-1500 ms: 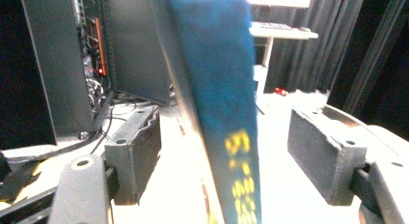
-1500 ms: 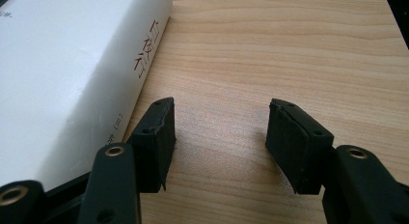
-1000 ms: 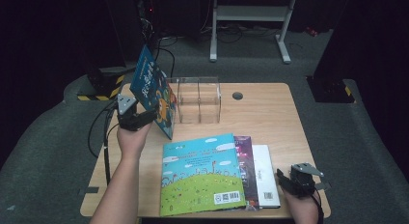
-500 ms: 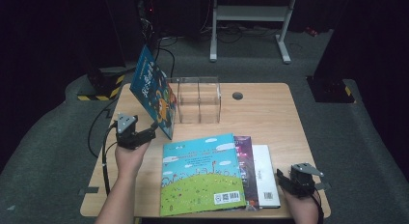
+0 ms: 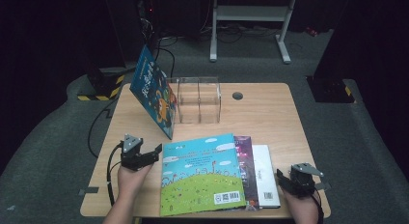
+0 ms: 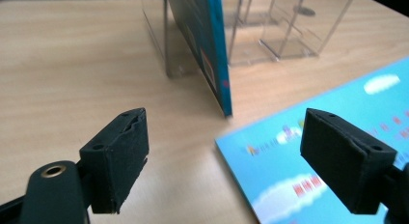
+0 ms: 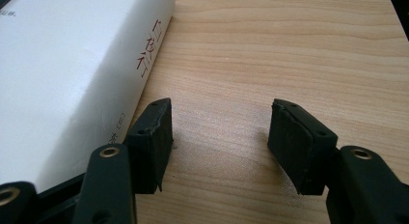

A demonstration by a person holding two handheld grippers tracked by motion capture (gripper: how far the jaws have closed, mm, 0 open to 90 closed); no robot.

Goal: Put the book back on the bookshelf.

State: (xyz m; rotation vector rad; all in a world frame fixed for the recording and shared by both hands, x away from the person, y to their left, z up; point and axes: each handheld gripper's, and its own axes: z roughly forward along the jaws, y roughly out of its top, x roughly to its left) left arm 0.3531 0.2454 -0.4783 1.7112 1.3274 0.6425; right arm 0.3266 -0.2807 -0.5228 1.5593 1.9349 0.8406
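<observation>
A dark blue picture book (image 5: 155, 91) stands tilted, leaning on a clear acrylic box (image 5: 198, 101) at the table's back left. My left gripper (image 5: 153, 155) is low over the table in front of it, open and empty. In the left gripper view the book's edge (image 6: 202, 45) and the box (image 6: 284, 31) lie ahead of the gripper (image 6: 224, 137). A light blue and green book (image 5: 202, 173) lies flat on a purple book (image 5: 246, 161) and a white book (image 5: 265, 175). My right gripper (image 5: 284, 180) rests open beside the white book (image 7: 62, 79), nothing in it (image 7: 219, 122).
The wooden table (image 5: 260, 118) has a round grommet hole (image 5: 237, 95) behind the box. Bare wood spans the right half and the left edge. A white stand (image 5: 251, 14) and cables sit on the dark floor beyond the table.
My left gripper has drawn back from the leaning blue book, sinking toward the table's near left side. The book stays propped on the box. The right gripper has kept still.
</observation>
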